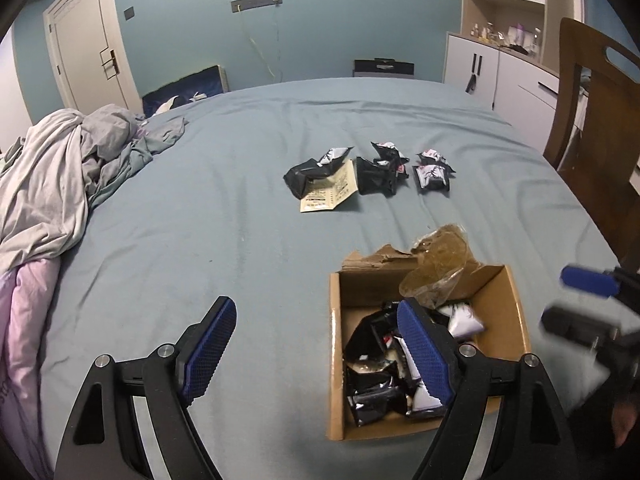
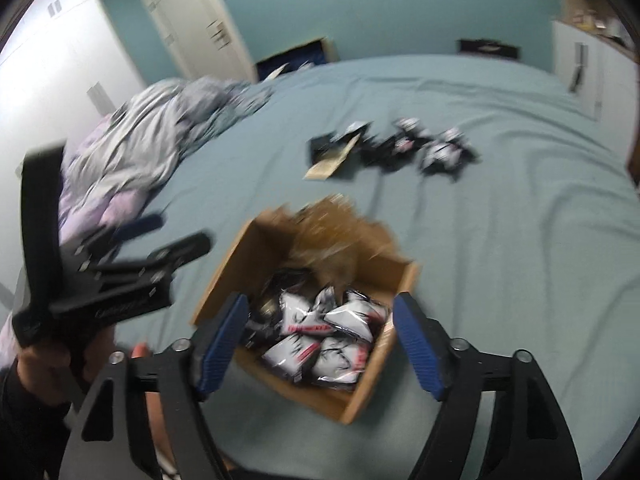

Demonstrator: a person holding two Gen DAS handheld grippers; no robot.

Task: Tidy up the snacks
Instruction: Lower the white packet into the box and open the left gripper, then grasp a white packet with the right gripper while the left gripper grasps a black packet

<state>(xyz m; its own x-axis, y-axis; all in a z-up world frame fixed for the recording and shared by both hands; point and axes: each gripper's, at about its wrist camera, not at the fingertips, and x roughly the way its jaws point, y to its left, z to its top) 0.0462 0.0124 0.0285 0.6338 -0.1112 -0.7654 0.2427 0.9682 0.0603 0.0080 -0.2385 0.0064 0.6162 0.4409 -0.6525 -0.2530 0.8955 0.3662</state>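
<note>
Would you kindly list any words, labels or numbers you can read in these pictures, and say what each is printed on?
None can be read.
Beige leaflet on the bed: rows of dark print, too small.
Snack packets in the cardboard box: red label strips, blurred.
Loose packets on the bed: small red marks, too small.
Left claw's body: pale lettering, smeared.

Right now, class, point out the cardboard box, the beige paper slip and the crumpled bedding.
cardboard box [image 1: 336, 360]: left wrist view, left wall.
beige paper slip [image 1: 332, 194]: left wrist view, printed face.
crumpled bedding [image 1: 52, 184]: left wrist view, grey folds.
</note>
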